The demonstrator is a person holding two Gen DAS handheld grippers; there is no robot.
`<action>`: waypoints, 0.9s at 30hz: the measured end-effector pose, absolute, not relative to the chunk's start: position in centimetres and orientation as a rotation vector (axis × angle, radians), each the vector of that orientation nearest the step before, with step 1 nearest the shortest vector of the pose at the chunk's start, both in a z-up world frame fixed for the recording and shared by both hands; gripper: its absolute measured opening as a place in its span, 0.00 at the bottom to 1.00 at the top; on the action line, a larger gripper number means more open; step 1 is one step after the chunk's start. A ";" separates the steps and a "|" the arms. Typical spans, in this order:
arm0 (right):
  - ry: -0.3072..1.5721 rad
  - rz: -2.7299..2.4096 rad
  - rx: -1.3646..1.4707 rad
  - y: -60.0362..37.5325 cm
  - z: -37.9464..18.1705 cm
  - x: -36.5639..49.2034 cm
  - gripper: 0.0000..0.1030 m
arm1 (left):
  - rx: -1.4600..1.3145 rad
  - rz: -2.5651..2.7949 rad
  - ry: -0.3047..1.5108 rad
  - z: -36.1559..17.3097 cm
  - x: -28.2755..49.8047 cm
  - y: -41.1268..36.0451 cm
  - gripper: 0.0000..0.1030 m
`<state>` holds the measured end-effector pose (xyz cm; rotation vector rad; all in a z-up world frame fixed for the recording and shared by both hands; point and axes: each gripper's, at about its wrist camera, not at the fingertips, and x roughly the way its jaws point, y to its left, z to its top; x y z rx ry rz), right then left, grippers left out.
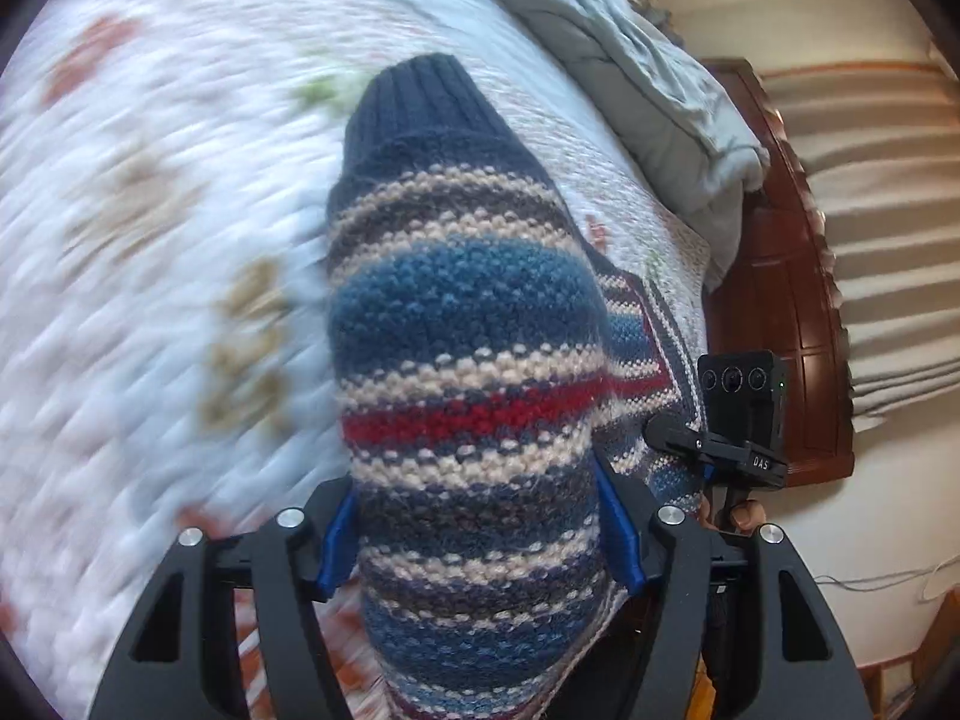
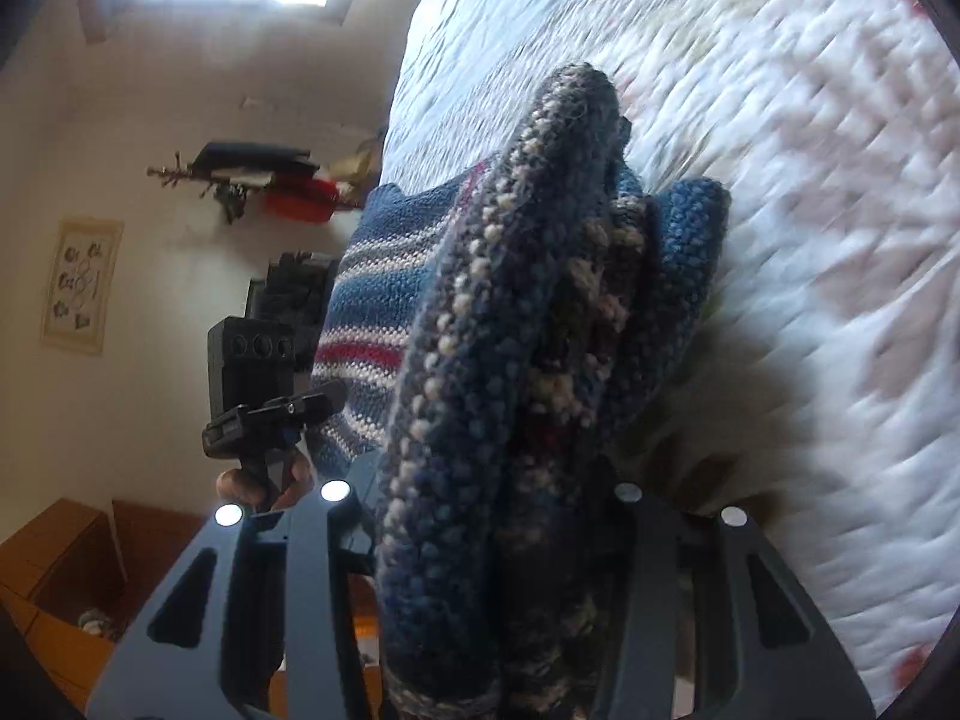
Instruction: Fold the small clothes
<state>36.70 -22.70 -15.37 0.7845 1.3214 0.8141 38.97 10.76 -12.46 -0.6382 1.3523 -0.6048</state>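
Observation:
A small striped knit sweater (image 1: 468,324), in navy, blue, cream and red, hangs above a white quilted bed (image 1: 150,180). My left gripper (image 1: 480,534) is shut on a thick fold of it; its navy ribbed cuff points away. My right gripper (image 2: 498,510) is shut on another bunched part of the same sweater (image 2: 510,300). Each gripper shows in the other's view: the right one in the left wrist view (image 1: 741,420), the left one in the right wrist view (image 2: 264,372). The fingertips are hidden in the knit.
A grey-blue blanket (image 1: 630,60) lies bunched at the bed's far side beside a dark wooden headboard (image 1: 792,312). The quilt (image 2: 750,150) fills the right wrist view's right half. A wall shelf (image 2: 264,180) and wooden furniture (image 2: 60,570) stand off the bed's edge.

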 end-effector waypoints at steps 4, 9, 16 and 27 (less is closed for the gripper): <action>1.407 0.840 0.731 -17.8 -17.5 33.8 0.41 | -0.678 -0.548 1.398 -15.2 35.6 15.9 0.64; 1.470 0.787 0.689 -17.0 -20.3 32.5 0.62 | -0.729 -0.532 1.409 -18.1 33.4 18.2 0.73; 1.272 0.733 0.718 -23.8 -14.3 33.2 0.70 | -0.627 -0.458 1.105 -10.8 29.0 20.5 0.76; 1.302 0.623 0.557 -18.2 -16.1 38.0 0.09 | -0.473 -0.606 1.056 -11.9 24.8 13.3 0.76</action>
